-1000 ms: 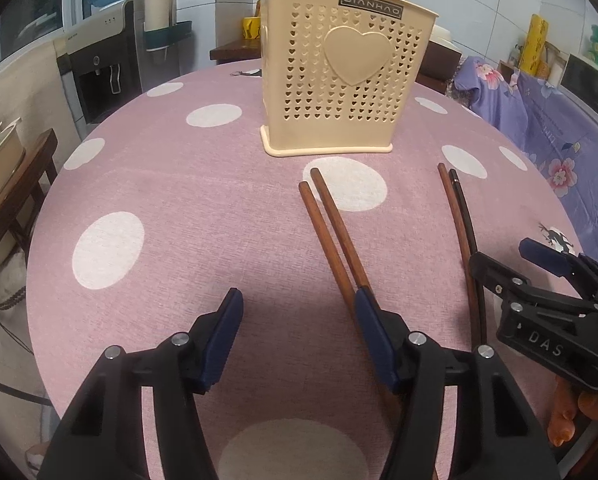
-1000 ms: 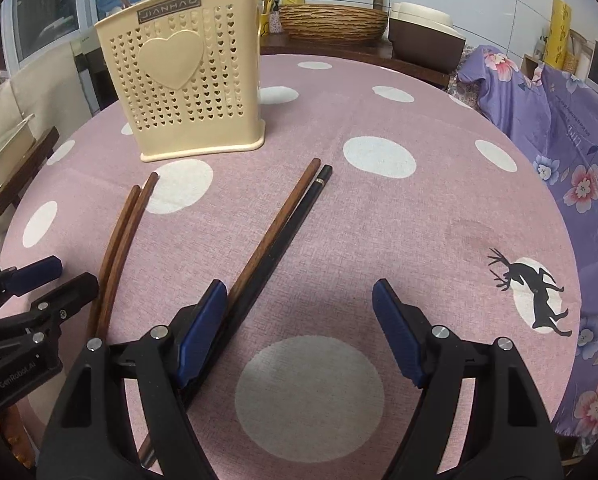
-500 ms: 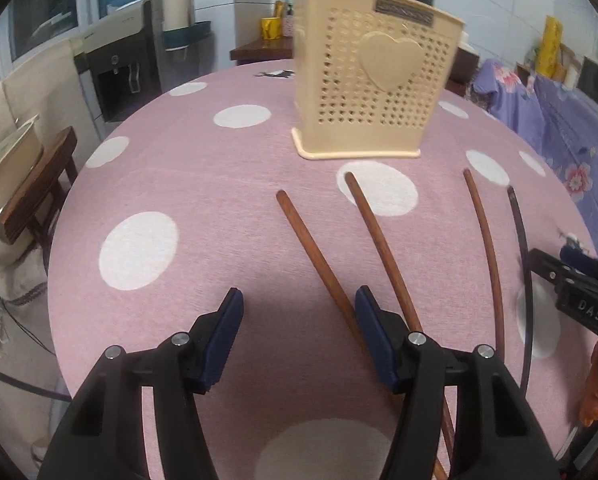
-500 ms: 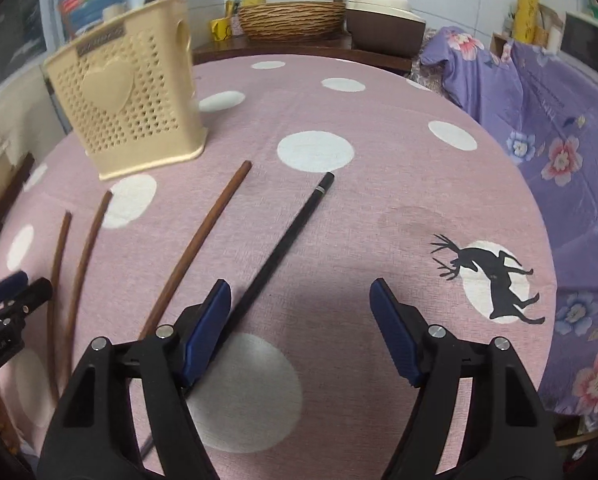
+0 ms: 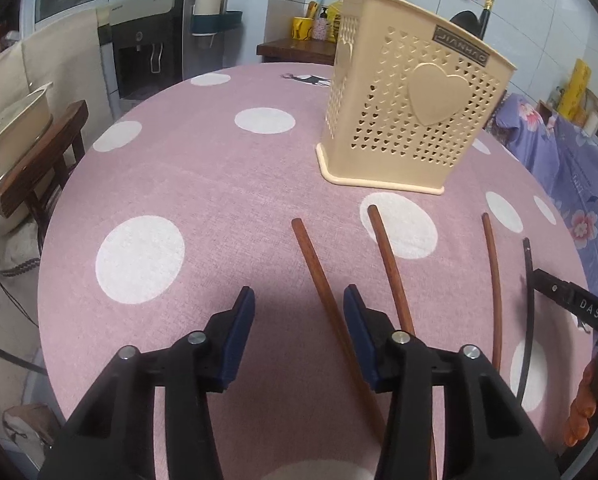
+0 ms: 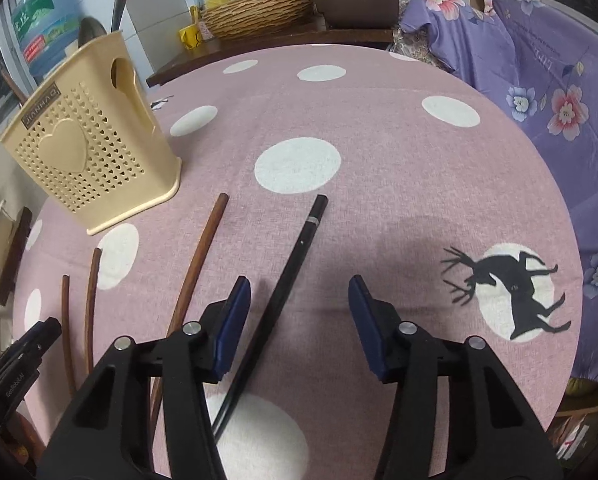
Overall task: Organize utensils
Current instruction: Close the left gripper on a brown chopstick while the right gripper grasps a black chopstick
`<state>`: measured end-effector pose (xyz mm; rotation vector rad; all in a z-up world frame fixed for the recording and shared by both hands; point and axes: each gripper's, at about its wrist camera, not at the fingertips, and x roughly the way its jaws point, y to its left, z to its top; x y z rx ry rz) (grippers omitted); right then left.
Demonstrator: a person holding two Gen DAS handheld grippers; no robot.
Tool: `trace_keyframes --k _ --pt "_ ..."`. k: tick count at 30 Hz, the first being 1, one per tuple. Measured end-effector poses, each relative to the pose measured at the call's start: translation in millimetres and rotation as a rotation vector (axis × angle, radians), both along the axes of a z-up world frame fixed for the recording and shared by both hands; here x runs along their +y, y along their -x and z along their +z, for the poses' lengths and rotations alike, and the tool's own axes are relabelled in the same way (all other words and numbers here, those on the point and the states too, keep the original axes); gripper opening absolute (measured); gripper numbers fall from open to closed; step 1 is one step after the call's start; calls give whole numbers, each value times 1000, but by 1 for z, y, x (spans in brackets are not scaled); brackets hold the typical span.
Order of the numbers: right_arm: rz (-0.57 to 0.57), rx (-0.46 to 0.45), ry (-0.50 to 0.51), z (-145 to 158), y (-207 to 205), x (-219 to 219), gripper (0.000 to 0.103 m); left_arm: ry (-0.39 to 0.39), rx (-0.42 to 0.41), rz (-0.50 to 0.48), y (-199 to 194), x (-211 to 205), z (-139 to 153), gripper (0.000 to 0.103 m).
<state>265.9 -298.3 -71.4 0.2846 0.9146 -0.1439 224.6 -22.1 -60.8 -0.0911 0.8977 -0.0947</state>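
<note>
In the left wrist view, the left claw (image 5: 299, 320) hangs over the pink surface (image 5: 179, 184) with white dots. Its jaws have just been closing, but they are spread apart and pinch nothing. A brown stick (image 5: 319, 280) lies on the cloth and runs in between the jaws, close to the right one. The pads do not press on it. A second brown stick (image 5: 389, 264) lies just to its right, outside the jaws. A third brown stick (image 5: 493, 280) and a thin black stick (image 5: 529, 304) lie farther right. The tan basket (image 5: 411, 120), with a heart on its side, stands upright past the sticks' far ends. Part of the right claw (image 5: 571, 304) shows at the right edge, near the black stick.

In the right wrist view, the right claw (image 6: 299, 316) is also spread apart with nothing pinched, and its jaws have just been closing too. The black stick (image 6: 291, 280) lies between the jaws, nearer the left one, not touched by the pads. A brown stick (image 6: 199, 272) lies just left of that jaw. Two more brown sticks (image 6: 79, 320) lie far left, near the left claw (image 6: 31, 344). The basket (image 6: 87, 144) stands at the upper left. A black deer print (image 6: 507, 288) is on the cloth to the right.
</note>
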Motion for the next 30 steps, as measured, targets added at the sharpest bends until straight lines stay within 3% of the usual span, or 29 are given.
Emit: trace_keyframes --k 3,8,12,15,30 --pt "18 18 39 -2 -10 8 39 -13 9 -5 -7 -4 -2 36" --pt "27 28 77 -2 -22 13 30 -55 18 -38 -18 -12 -2 33" --pt "36 41 63 -2 -34 12 16 -65 29 -64 -27 -15 -2 19" --pt "43 47 38 -2 -42 11 15 -63 37 -76 -33 -15 -2 12" --pt "107 44 34 -3 -54 30 14 -44 49 -113 -50 -20 -2 12"
